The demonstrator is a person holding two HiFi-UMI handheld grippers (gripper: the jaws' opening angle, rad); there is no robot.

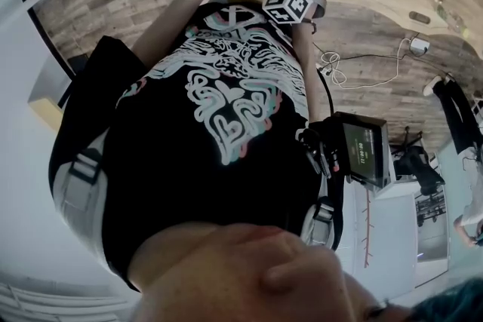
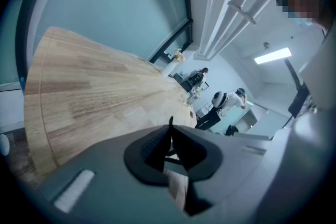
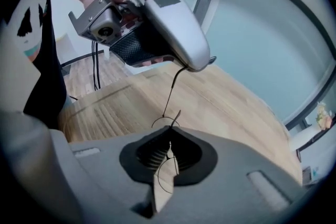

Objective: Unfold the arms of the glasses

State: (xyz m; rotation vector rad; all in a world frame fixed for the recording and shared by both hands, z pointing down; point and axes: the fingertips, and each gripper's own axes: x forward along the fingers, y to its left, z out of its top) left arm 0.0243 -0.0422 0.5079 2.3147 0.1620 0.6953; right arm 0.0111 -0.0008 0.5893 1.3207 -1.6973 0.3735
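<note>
The right claw (image 3: 169, 136) is clenched on the thin wire frame of the glasses (image 3: 170, 93), and a rim loop shows between its jaws and just ahead of them. One slender arm of the glasses rises from this claw to the tip of the left claw (image 3: 198, 64), above and ahead of it. The left claw's jaws are together, with a dark sliver of wire pinched at their tip. The glasses hang clear of the wooden table (image 3: 231, 107) beneath both claws. In the head view, both claws sit close together before the person's black shirt (image 1: 219, 124).

Both hand-held grippers (image 2: 170, 126) (image 3: 169, 125) closed.
</note>
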